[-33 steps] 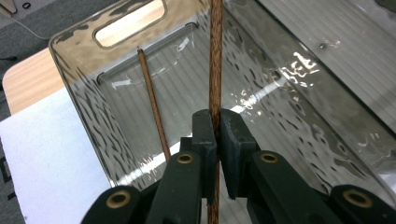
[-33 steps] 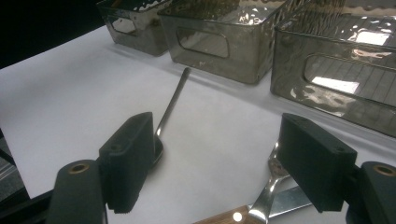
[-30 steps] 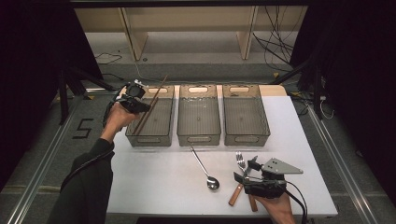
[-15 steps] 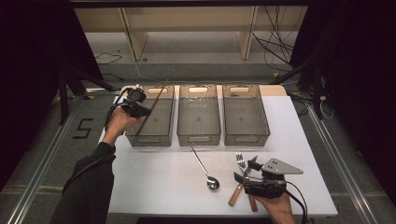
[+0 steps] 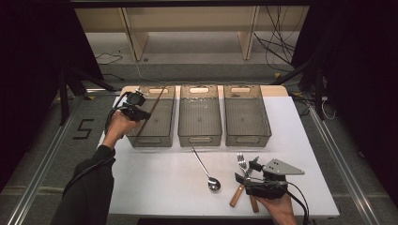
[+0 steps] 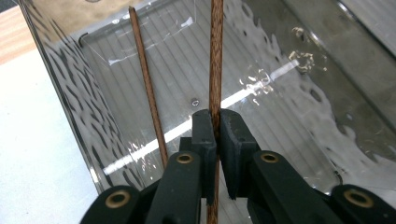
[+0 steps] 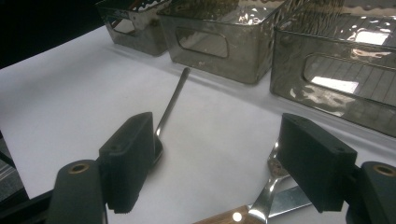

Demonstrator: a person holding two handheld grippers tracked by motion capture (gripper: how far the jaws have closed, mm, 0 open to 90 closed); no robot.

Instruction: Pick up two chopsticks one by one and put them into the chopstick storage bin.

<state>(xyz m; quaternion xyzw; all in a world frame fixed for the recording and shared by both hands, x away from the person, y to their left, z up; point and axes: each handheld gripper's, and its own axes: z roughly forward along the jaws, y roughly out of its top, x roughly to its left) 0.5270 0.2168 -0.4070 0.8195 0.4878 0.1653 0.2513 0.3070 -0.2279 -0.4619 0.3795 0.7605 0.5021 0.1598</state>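
Left tool (image 6: 213,140) clenched on a chopstick (image 6: 215,60), now lower over the left bin (image 5: 166,105), a second chopstick (image 6: 145,79) beside it inside: release likely next. Right tool (image 7: 215,163) released, unmoved, above fork (image 5: 241,161) on worktop (image 5: 159,183), spoon (image 5: 205,165) to its left.

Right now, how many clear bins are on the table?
3, side by side along the table's far edge: the left bin under the left gripper, the middle bin and the right bin.
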